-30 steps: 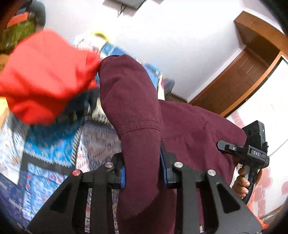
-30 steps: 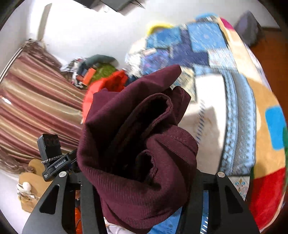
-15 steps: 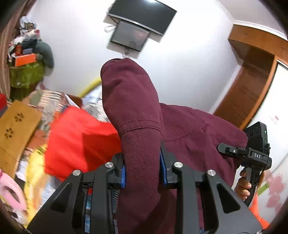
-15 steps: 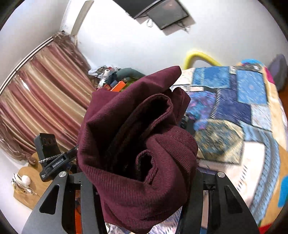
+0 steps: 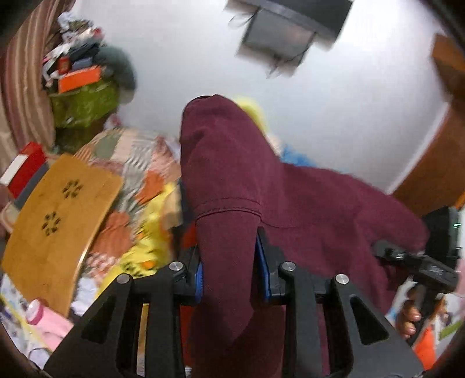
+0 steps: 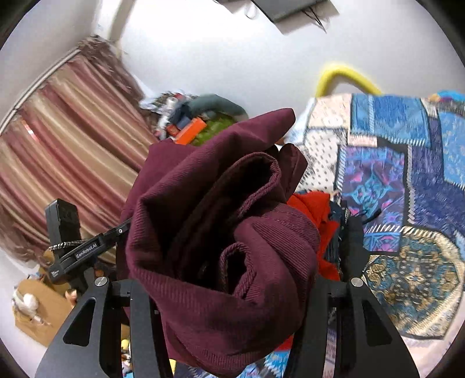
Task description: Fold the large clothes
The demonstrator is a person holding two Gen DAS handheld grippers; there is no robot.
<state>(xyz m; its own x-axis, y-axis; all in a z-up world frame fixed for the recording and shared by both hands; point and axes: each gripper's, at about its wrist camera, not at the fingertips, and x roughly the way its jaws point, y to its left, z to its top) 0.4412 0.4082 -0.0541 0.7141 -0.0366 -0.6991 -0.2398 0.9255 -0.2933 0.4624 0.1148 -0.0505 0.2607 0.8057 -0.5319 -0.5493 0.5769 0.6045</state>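
Maroon garment (image 5: pixel 232 180) clamped in both tools, left (image 5: pixel 229 273) just loosening; red cloth (image 6: pixel 316 209) behind.

A bed spread with a patchwork quilt of blue, purple and cream patterned panels (image 6: pixel 377 180) carried a crumpled bright red cloth (image 6: pixel 316 209) lying directly on it. In the left wrist view a flat tan wooden board with flower-shaped cutouts (image 5: pixel 58 221) rested on orange and yellow patterned bedding (image 5: pixel 136 203).

This is a lived-in bedroom in a home: a bed (image 6: pixel 407 221) under a patchwork quilt (image 6: pixel 386 174), striped curtains (image 6: pixel 66 145), a wall-mounted television (image 5: pixel 287 23), a wooden door (image 5: pixel 436 174) and a heap of household clutter (image 5: pixel 84 78) in the corner.
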